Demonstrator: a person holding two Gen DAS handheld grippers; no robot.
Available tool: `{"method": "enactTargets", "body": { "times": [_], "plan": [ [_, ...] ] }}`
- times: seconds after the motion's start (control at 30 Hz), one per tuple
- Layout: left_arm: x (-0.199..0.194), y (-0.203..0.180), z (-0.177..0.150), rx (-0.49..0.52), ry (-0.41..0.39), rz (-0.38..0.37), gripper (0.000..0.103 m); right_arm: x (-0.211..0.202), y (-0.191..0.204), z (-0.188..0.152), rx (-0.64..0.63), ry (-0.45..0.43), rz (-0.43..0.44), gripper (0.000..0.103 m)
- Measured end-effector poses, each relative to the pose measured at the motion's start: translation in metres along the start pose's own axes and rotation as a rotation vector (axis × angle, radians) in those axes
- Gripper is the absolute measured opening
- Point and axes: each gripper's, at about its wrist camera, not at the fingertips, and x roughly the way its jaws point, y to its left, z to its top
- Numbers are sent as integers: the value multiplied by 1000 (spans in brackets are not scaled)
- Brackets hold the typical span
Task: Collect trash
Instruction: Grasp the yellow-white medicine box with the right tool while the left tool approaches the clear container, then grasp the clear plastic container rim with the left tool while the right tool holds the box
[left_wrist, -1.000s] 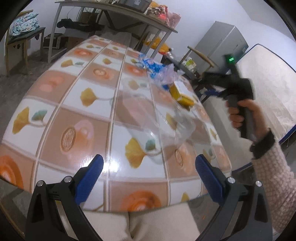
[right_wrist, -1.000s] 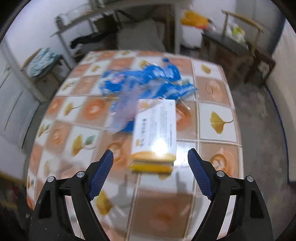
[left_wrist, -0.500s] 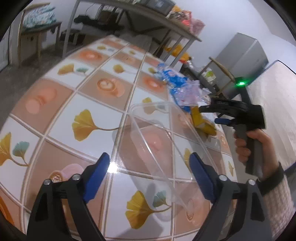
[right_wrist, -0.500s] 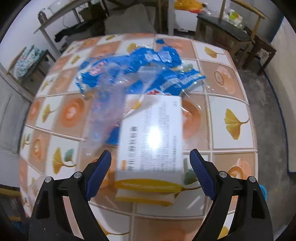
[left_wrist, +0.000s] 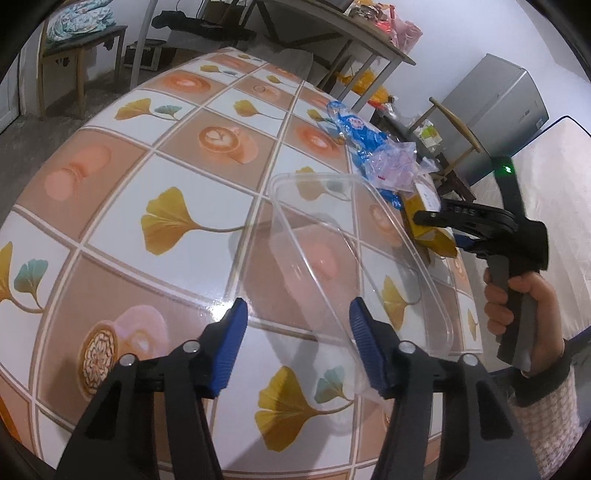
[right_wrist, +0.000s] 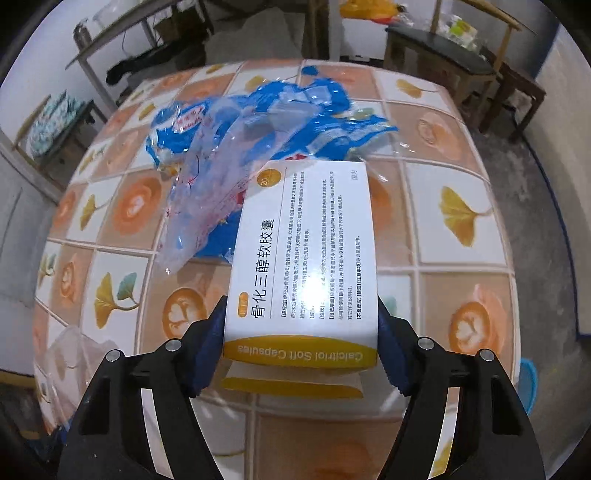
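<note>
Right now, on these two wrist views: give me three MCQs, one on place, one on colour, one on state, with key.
1. The white-and-yellow medicine box lies:
A. between the right tongs' blue pads
B. inside the clear tray
C. on the floor

2. The crumpled wrapper behind the box is mainly:
A. red
B. blue
C. green

3. The clear plastic tray is:
A. full of trash
B. stacked on the box
C. empty

Key: A, a pad flanks each side of the box, jaws closing; B, blue film shows; C, the tablecloth pattern shows through it.
</note>
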Motion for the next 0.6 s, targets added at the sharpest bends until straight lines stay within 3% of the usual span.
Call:
{"method": "enactTargets", "body": {
  "times": [0.33, 0.6],
  "plan": [
    [-4, -9, -3, 48, 5, 9, 40, -43, -31, -53, 46, -41, 60, 68],
    [-6, -5, 0, 75, 20, 35, 10, -58, -36, -101, 39, -28, 146, 68]
  ]
}}
